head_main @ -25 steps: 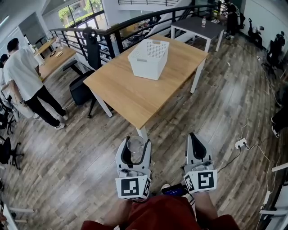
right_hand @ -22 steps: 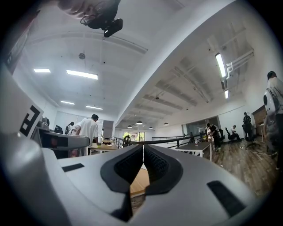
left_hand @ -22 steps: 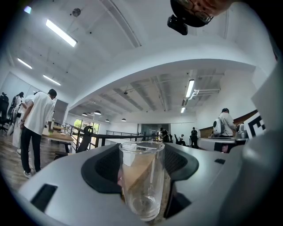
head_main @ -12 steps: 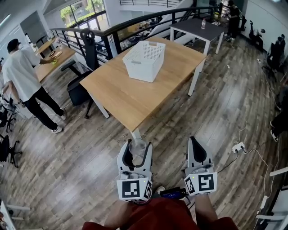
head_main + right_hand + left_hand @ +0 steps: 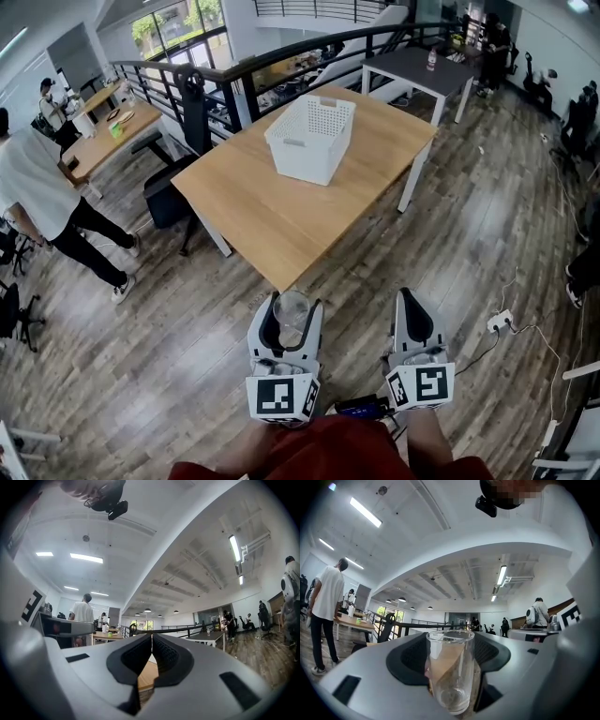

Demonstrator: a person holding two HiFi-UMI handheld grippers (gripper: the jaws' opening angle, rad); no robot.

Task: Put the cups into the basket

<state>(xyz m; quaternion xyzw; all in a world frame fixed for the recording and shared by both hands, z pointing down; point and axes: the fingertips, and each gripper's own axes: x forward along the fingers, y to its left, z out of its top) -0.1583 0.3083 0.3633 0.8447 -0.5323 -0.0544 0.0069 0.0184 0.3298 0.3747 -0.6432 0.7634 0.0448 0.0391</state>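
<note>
Clear and upright, the cup (image 5: 450,670) stands pinched between the pads of my left gripper (image 5: 292,302), whose tongs are spread wide around it. It hangs in the air over the plank floor, just short of the near corner of the wooden table (image 5: 272,220). The cup's wall looks see-through down to the base. My right gripper (image 5: 406,298) has its tongs pressed together. Each gripper carries a cube with black-and-white square markers. The white perforated basket (image 5: 302,157) sits near the far edge of the worktop, well apart from the cup. What is inside the basket I cannot tell.
</note>
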